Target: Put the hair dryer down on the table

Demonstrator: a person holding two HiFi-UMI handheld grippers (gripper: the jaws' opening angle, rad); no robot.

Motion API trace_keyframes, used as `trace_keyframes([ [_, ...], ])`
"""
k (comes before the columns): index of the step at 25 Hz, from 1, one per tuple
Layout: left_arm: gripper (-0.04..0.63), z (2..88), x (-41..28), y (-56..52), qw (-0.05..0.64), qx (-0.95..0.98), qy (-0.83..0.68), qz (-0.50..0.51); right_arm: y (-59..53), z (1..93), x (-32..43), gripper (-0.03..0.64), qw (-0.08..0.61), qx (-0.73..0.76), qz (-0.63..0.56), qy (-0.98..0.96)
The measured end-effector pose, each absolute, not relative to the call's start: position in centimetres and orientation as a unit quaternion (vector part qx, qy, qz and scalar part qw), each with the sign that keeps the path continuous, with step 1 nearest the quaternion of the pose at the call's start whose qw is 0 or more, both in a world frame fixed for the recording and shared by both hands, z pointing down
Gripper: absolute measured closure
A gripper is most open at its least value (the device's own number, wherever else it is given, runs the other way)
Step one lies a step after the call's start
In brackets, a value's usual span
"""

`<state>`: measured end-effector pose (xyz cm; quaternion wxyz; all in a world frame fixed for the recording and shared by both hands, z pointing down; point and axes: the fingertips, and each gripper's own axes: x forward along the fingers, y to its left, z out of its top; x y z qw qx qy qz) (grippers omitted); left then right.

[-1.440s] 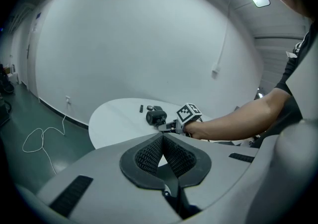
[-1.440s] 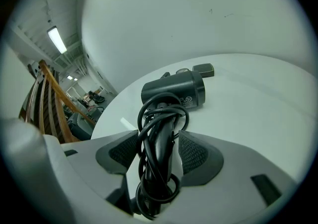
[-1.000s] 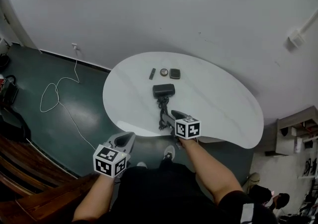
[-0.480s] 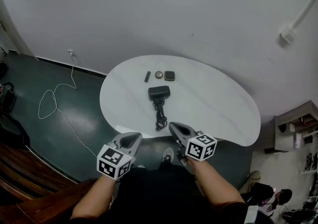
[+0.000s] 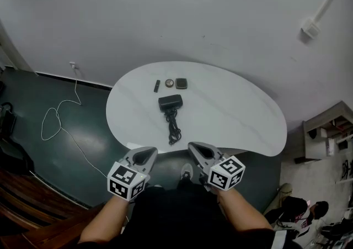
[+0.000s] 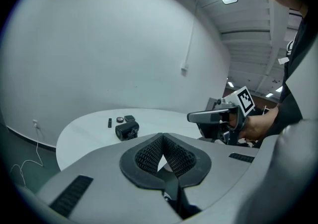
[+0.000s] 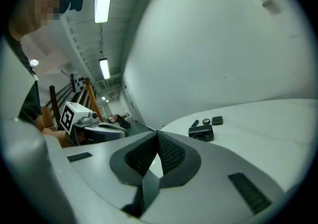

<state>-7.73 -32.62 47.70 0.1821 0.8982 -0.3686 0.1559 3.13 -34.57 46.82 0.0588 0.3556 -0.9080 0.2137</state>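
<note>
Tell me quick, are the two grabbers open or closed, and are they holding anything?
Left grey gripper: closed, holding nothing.
Right grey gripper: closed, holding nothing.

The hair dryer [image 5: 170, 102] lies on the worktop [image 5: 237, 112], in its left half, well ahead of you. Its cord [image 5: 173, 127] trails from it back toward you and reaches close to the near edge. Behind the hair dryer, three small things sit in a row, just beside each other: a stick-shaped piece [image 5: 156, 85] at the left, a round piece [image 5: 169, 83] in the middle and a square piece [image 5: 181, 83] at the right. Your left gripper [image 5: 144, 152] and right gripper [image 5: 194, 148] hang side by side, apart, off the worktop's near edge, above the floor [image 5: 66, 148]. A loose cable [image 5: 55, 114] lies on the floor well to the left. A shelf unit [image 5: 326, 132] stands beyond the worktop's right end.
</note>
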Motion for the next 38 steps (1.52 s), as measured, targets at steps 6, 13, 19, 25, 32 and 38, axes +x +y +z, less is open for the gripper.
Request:
trace_keyframes([
  [6,0.584,46.7,-6.4,-32.6,0.161,0.908,-0.355,0.156,-33.1,46.5,4.8,0.609,0.040,0.374,0.224,-0.899],
  [13,0.584,46.2,-6.0,-32.4,0.150,0.913,-0.344,0.156,-32.3,46.8,6.2,0.609,0.027,0.392,0.232,-0.890],
  [19,0.584,45.9,-5.7,-32.4,0.148,0.915,-0.341,0.156,-32.2,47.2,6.8,0.609,0.025,0.402,0.240,-0.883],
  [25,0.584,45.7,-5.9,-32.5,0.146,0.914,-0.344,0.155,-32.2,47.5,6.8,0.609,0.020,0.401,0.249,-0.881],
  [32,0.584,45.5,-6.2,-32.7,0.144,0.913,-0.350,0.153,-32.4,47.4,6.7,0.609,0.021,0.399,0.246,-0.883],
  [38,0.584,45.6,-6.0,-32.7,0.145,0.914,-0.349,0.151,-32.3,47.7,6.5,0.609,0.026,0.397,0.248,-0.883],
])
